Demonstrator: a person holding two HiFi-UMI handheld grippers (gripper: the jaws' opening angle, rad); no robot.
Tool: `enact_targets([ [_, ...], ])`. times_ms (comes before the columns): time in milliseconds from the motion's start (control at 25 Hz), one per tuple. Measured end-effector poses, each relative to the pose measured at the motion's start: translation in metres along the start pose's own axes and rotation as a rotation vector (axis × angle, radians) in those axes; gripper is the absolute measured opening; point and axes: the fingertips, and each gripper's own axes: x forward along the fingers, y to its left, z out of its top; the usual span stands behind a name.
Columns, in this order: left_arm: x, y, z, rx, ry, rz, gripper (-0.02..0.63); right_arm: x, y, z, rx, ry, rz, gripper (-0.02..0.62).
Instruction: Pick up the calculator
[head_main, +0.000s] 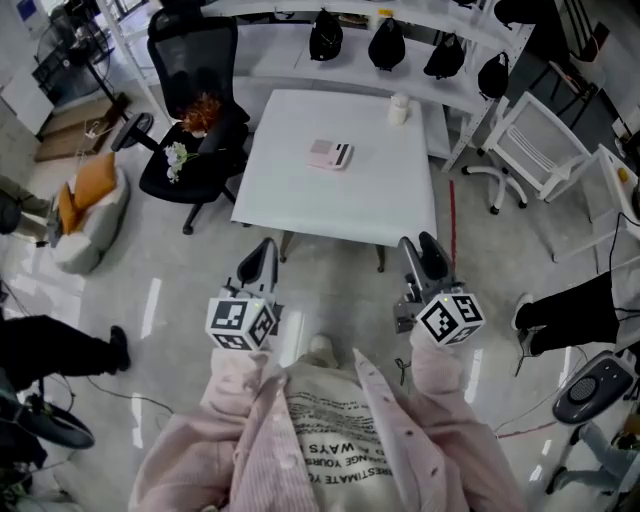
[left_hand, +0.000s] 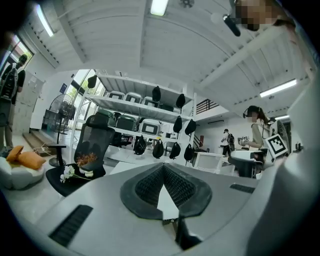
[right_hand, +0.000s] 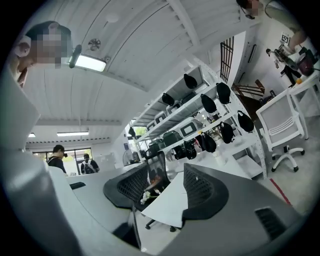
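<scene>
The calculator (head_main: 330, 155), pale pink with a dark panel, lies flat near the middle of the white table (head_main: 300, 205). Both grippers hang in the air over the floor, short of the table's near edge and well apart from the calculator. My left gripper (head_main: 265, 248) (left_hand: 163, 167) has its tips together and holds nothing. To its right, my right gripper (head_main: 418, 243) (right_hand: 167, 175) stands open, and a corner of the table (right_hand: 172, 200) shows through the gap. Neither gripper view shows the calculator.
A small white cup (head_main: 399, 108) stands at the table's far right. A black office chair (head_main: 195, 110) carrying flowers (head_main: 178, 158) is left of the table. A shelf with black bags (head_main: 385, 45) runs behind, and a white chair (head_main: 535, 140) stands right. A person's legs (head_main: 570, 310) are at the far right.
</scene>
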Motion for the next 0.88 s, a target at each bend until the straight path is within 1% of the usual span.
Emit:
enact_targets([
  [200,0.022,0.014,-0.006,-0.010,0.024,-0.006,0.000,0.025,-0.011,-0.006,0.024,0.011,-0.012,0.194],
  [440,0.043,0.029,-0.008,-0.030,0.047,0.006,0.000,0.052,-0.021,-0.008,0.036,0.035,-0.014,0.194],
  [600,0.063,0.042,-0.015,-0.041,0.062,0.022,0.000,0.077,-0.035,-0.014,0.051,0.049,-0.011,0.194],
  [760,0.093,0.060,-0.021,-0.051,0.072,0.042,0.000,0.113,-0.054,-0.020,0.065,0.064,-0.001,0.194],
  [880,0.123,0.077,-0.023,-0.061,0.096,0.054,0.000,0.150,-0.068,-0.023,0.078,0.090,0.004,0.194],
])
